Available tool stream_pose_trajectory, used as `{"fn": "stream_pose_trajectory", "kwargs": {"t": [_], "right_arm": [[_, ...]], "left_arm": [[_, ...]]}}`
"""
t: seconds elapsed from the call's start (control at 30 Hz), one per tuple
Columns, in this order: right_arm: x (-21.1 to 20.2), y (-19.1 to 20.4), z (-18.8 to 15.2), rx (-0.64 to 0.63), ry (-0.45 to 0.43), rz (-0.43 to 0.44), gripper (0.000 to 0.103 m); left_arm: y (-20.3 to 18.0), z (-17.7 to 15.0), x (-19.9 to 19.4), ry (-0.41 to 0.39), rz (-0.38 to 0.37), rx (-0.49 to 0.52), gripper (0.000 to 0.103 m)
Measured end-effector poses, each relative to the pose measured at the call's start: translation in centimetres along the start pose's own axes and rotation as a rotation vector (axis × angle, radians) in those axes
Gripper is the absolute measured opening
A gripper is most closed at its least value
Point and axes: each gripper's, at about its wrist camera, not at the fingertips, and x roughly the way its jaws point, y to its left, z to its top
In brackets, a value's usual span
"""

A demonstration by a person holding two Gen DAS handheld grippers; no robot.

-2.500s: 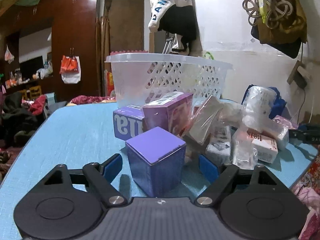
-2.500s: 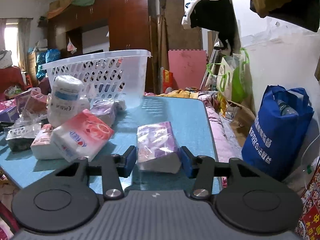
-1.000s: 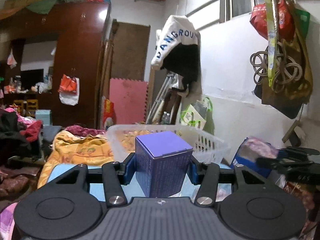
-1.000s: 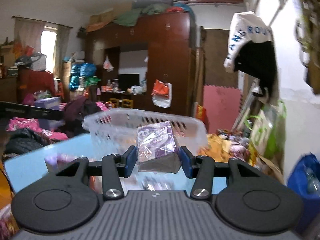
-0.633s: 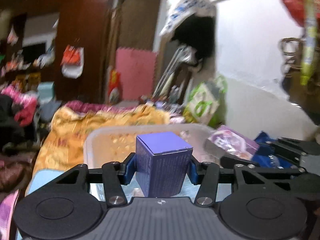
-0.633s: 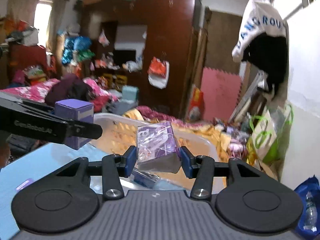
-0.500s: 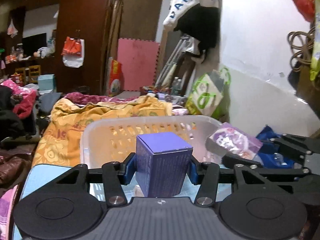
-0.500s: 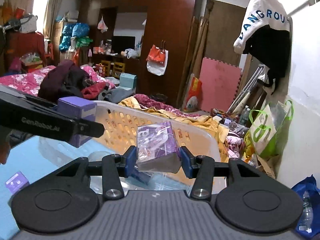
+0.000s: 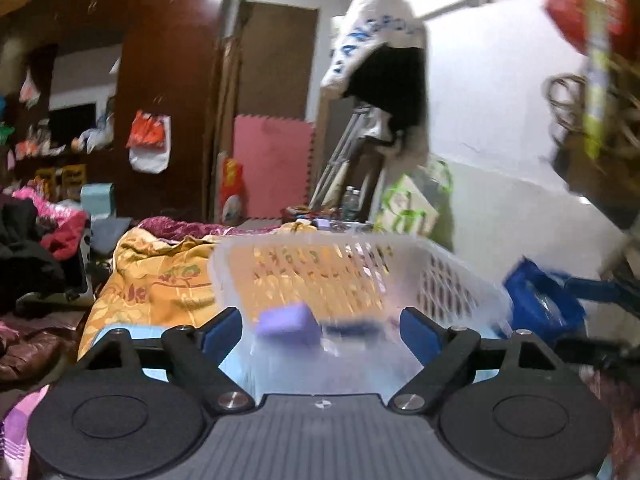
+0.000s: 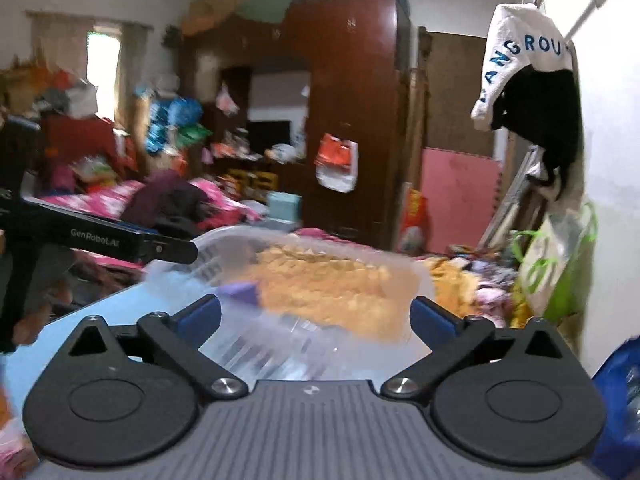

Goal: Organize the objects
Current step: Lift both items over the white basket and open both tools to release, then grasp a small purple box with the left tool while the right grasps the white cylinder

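Cluttered bedroom, dark wardrobe and a heaped bed lay beyond the blue table (image 9: 120, 330). From the left wrist, the left tongs (image 9: 321, 330) were spreading with nothing gripped; the purple box (image 9: 286, 322), blurred, sat inside the white basket (image 9: 452, 276), so that item looked delivered. From the right wrist, the right tongs (image 10: 316, 314) were opening too, empty over the same basket (image 10: 224, 246). Its other contents were smeared; more sorting probably remained.
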Motion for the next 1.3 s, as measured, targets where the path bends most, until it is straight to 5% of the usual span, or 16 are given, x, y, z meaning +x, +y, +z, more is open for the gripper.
{"fn": "stream_pose_trajectory", "kwargs": {"t": [0.13, 0.27, 0.37, 0.5, 0.67, 0.77, 0.97, 1.13, 1.17, 1.3], "right_arm": [[-4.3, 0.6, -6.3, 0.059, -0.064, 0.015, 0.103], [-6.1, 0.3, -10.9, 0.201, -0.082, 0.058, 0.103], [-4.9, -0.2, -10.3, 0.216, -0.073, 0.021, 0.103], [-3.5, 0.3, -8.6, 0.179, -0.089, 0.027, 0.100], [-2.5, 0.9, -8.6, 0.165, -0.046, 0.042, 0.079], [-2.0, 1.0, -8.3, 0.164, -0.034, 0.051, 0.076], [-1.1, 1.2, -9.2, 0.155, 0.015, 0.059, 0.063], [-0.7, 1.5, -9.5, 0.141, 0.036, 0.077, 0.051], [-0.9, 1.5, -9.5, 0.142, 0.034, 0.073, 0.051], [-1.4, 1.6, -9.4, 0.130, 0.025, 0.067, 0.050]], "left_arm": [[-0.5, -5.9, -4.3, -0.070, -0.007, 0.021, 0.089], [-1.1, -9.5, -6.2, -0.081, -0.091, 0.002, 0.090], [-2.5, -9.9, -5.0, -0.047, -0.125, 0.019, 0.090], [-3.1, -10.2, -3.6, -0.052, -0.080, 0.026, 0.090], [-2.0, -10.6, -3.8, -0.090, -0.009, 0.030, 0.090], [-0.4, -10.0, -4.0, -0.108, -0.019, -0.023, 0.090], [-0.3, -9.9, -1.0, -0.024, -0.062, 0.011, 0.088], [-0.4, -10.1, -0.8, -0.017, -0.075, 0.001, 0.068], [-0.5, -10.2, -0.8, -0.017, -0.077, 0.006, 0.056], [-0.5, -10.5, -1.2, -0.053, -0.062, 0.006, 0.053]]}}
